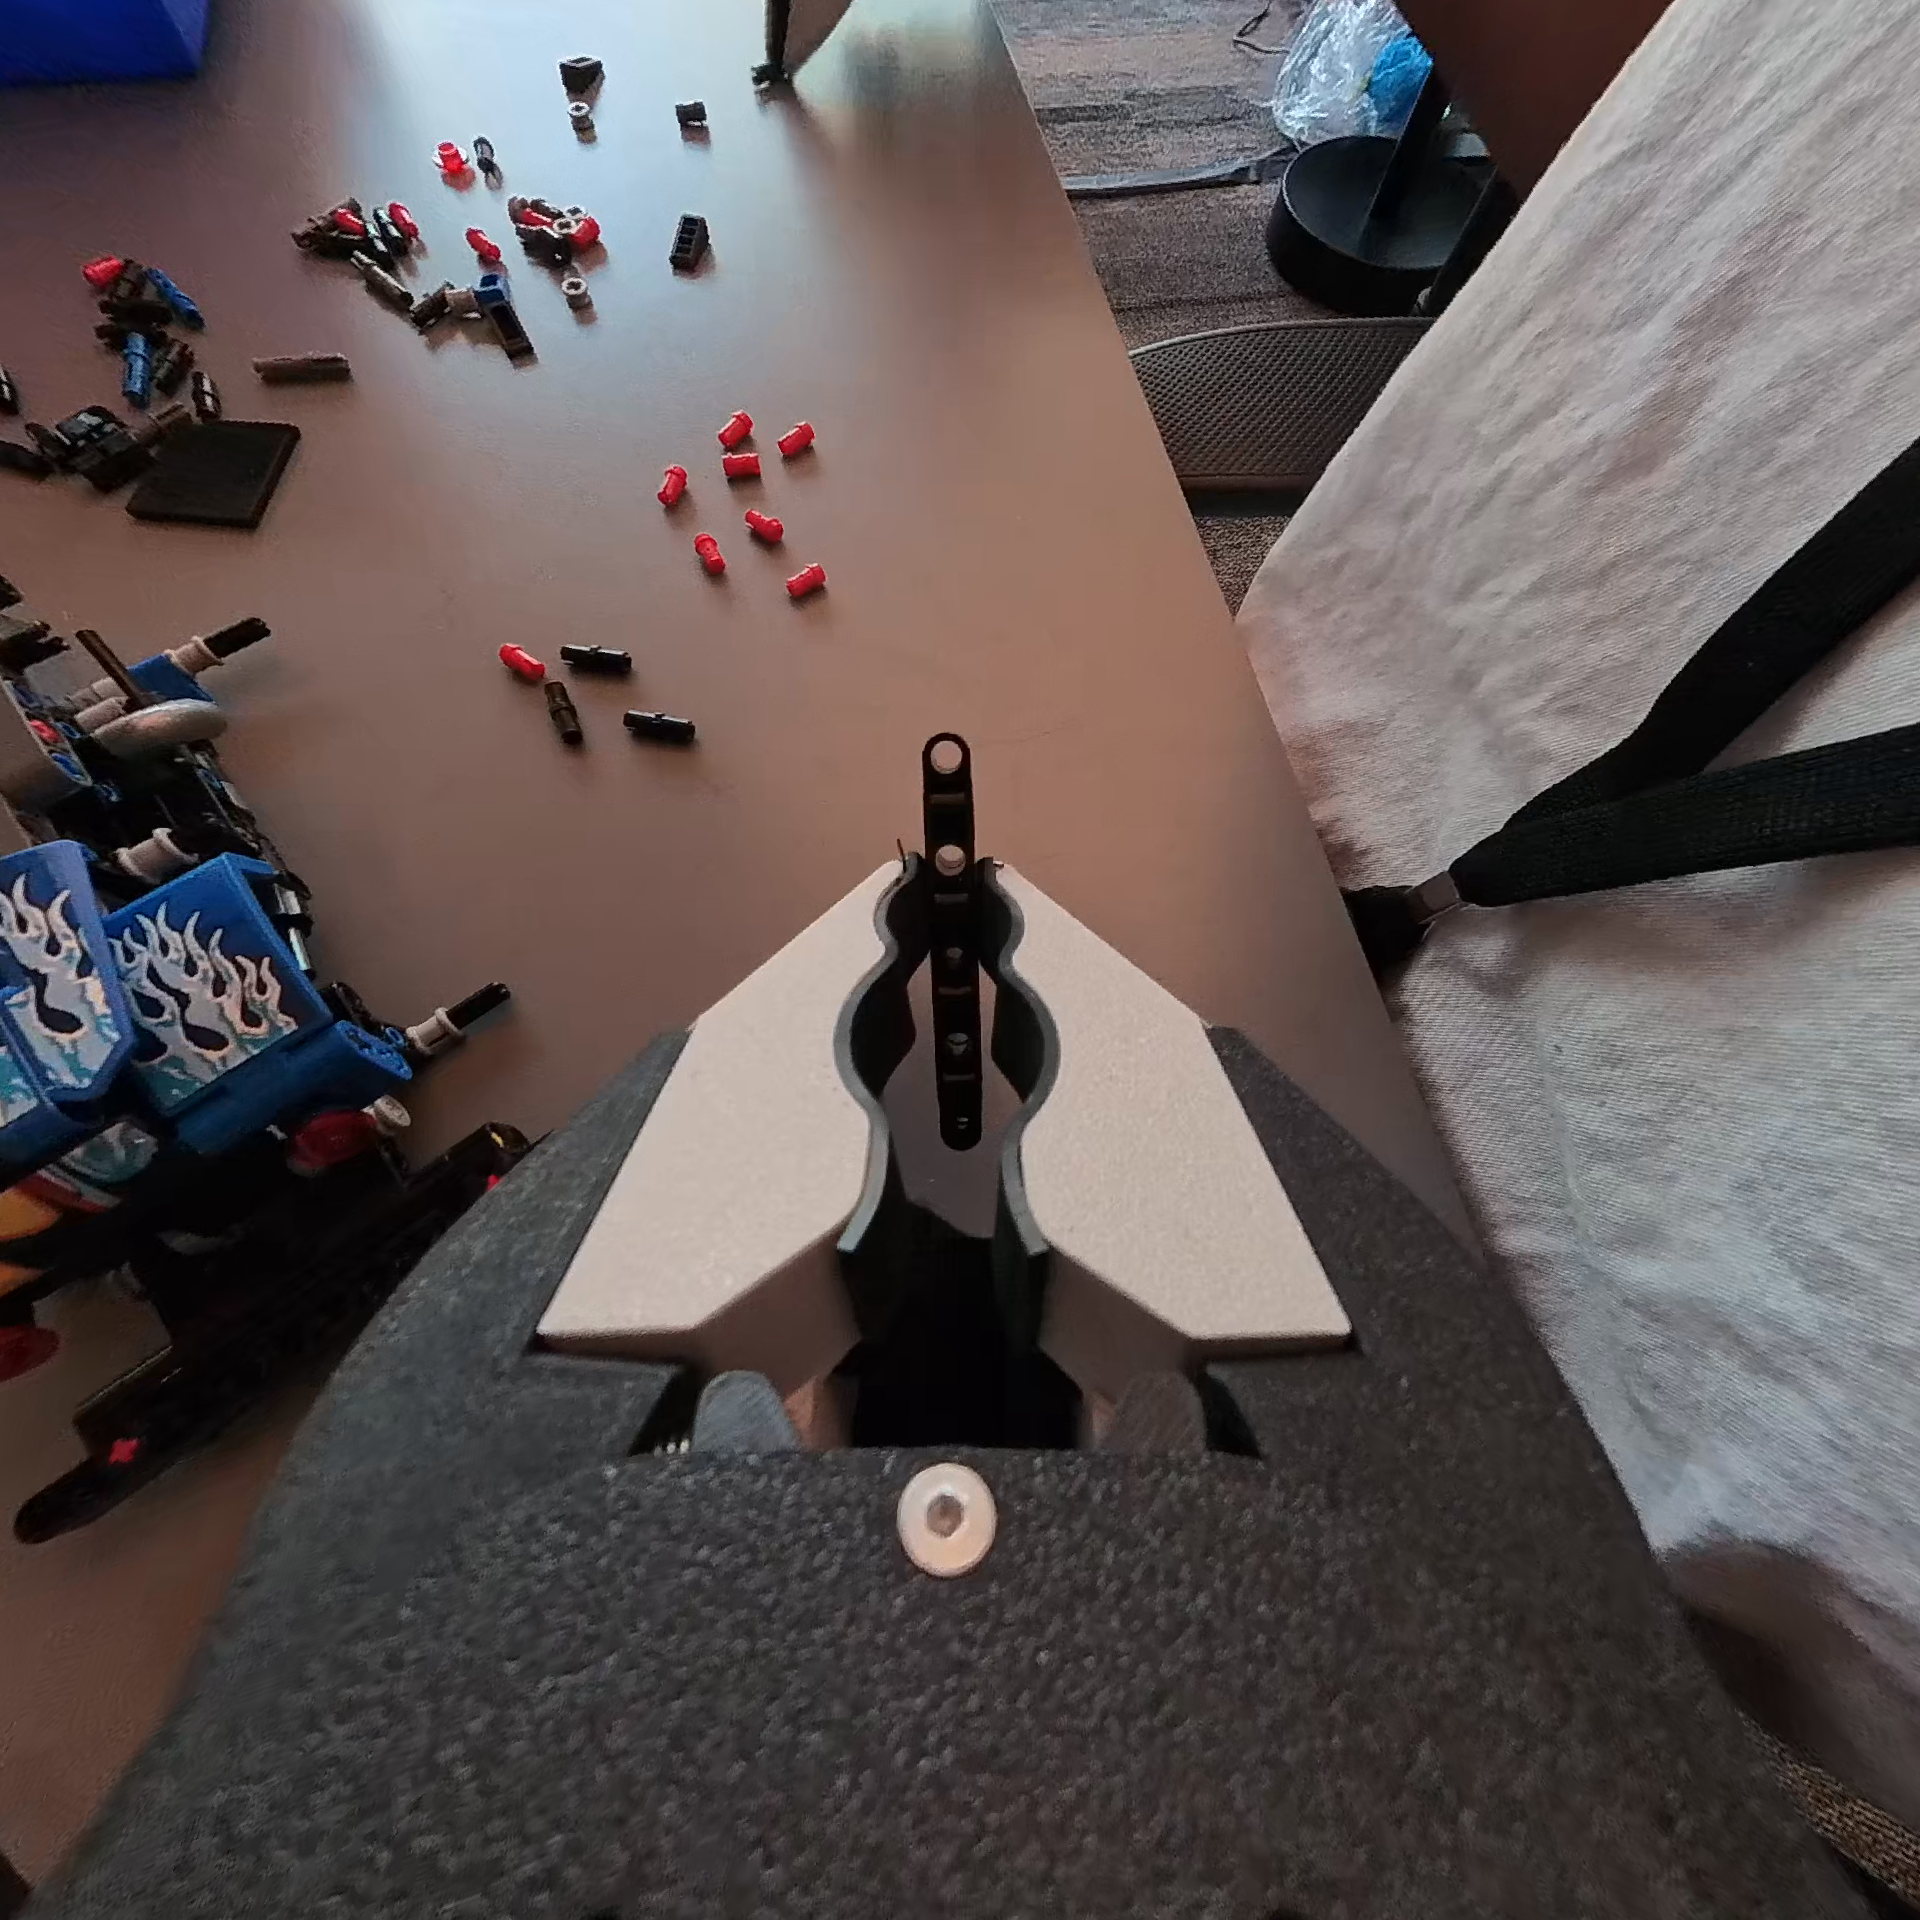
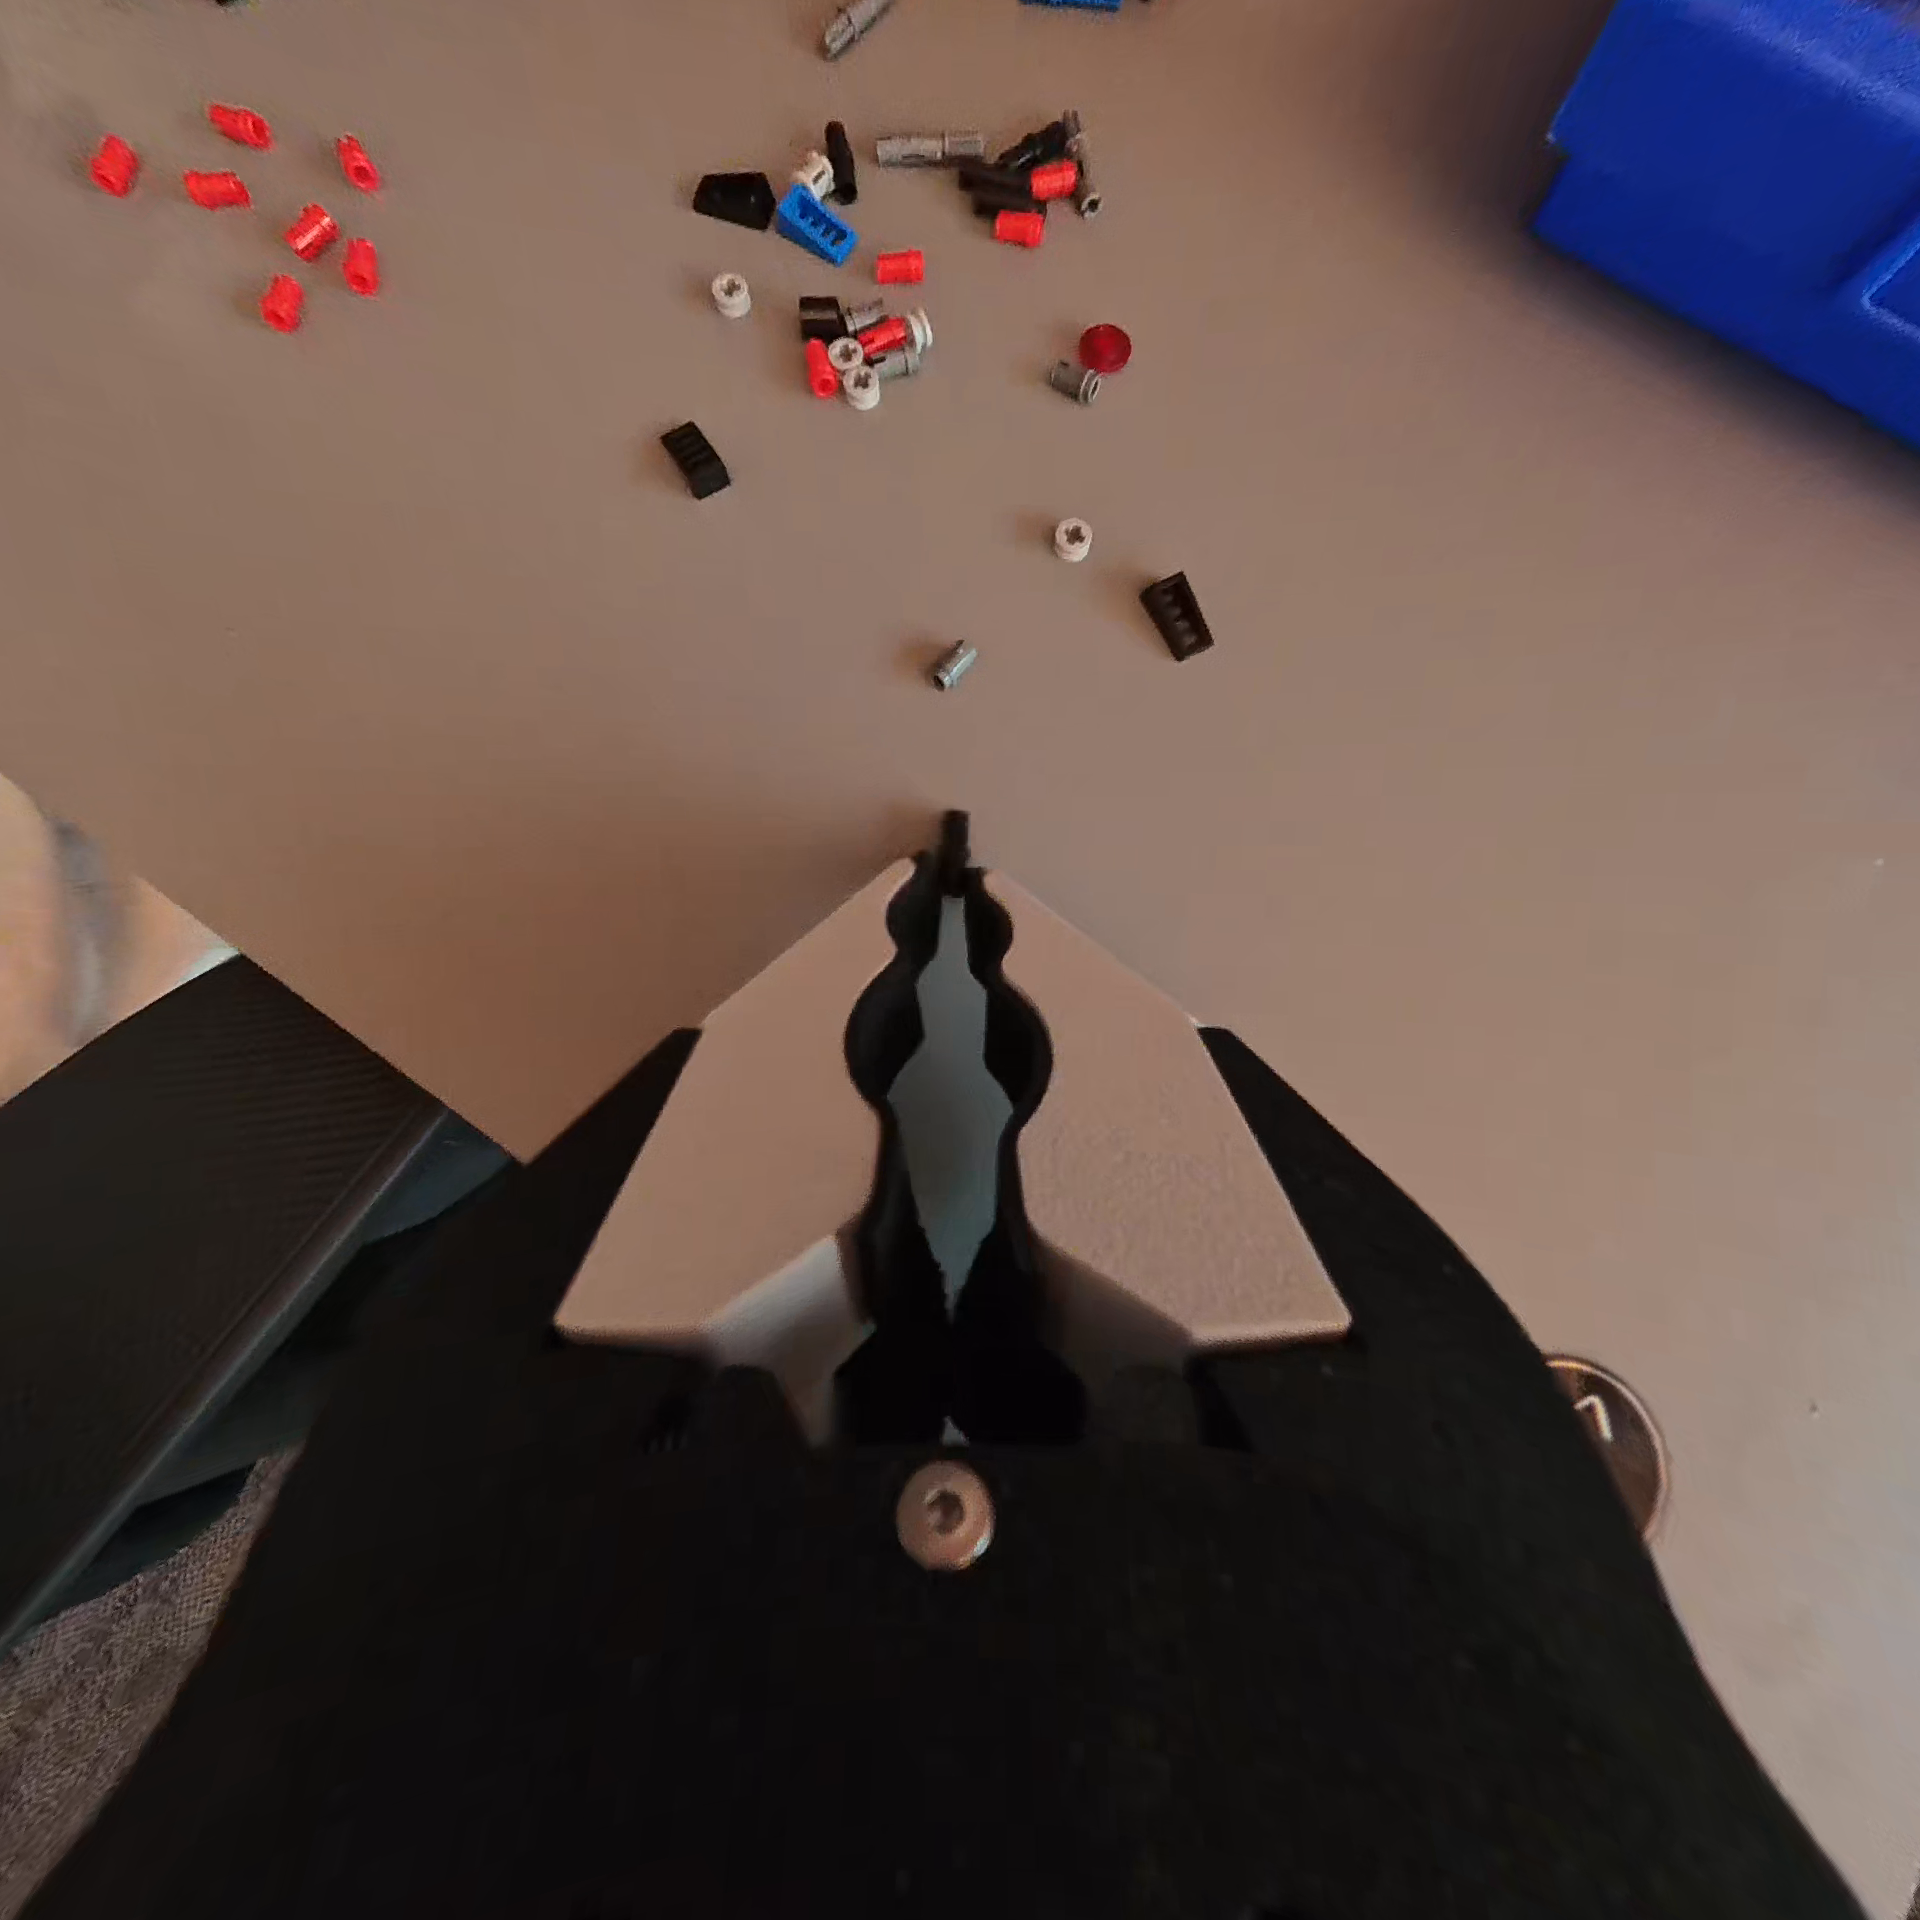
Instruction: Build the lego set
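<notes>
In the left wrist view, a thin black beam with round holes is being pinched near the tips of the left tool, its upper end sticking out past the tips toward the middle of the frame and its lower end hanging between the 2 pale fingers. The brown surface is being crossed below it, and loose parts are being shown scattered there: a cluster of 7 red pins above the tool, 3 black pins and 1 red one a little lower left, and a mixed pile of red, black and blue pieces at the upper left. A partly built model with blue flame-patterned panels is being seen at the left edge, resting on the surface. A person's pale clothing with black straps is filling the right side. In the right wrist view, a small black pin is being gripped at the very tips of the right tool, whose jaws are pressed nearly together around it. Red pins are lying at the upper left, a mixed cluster of small pieces at the upper middle, and a blue bin at the upper right.
</notes>
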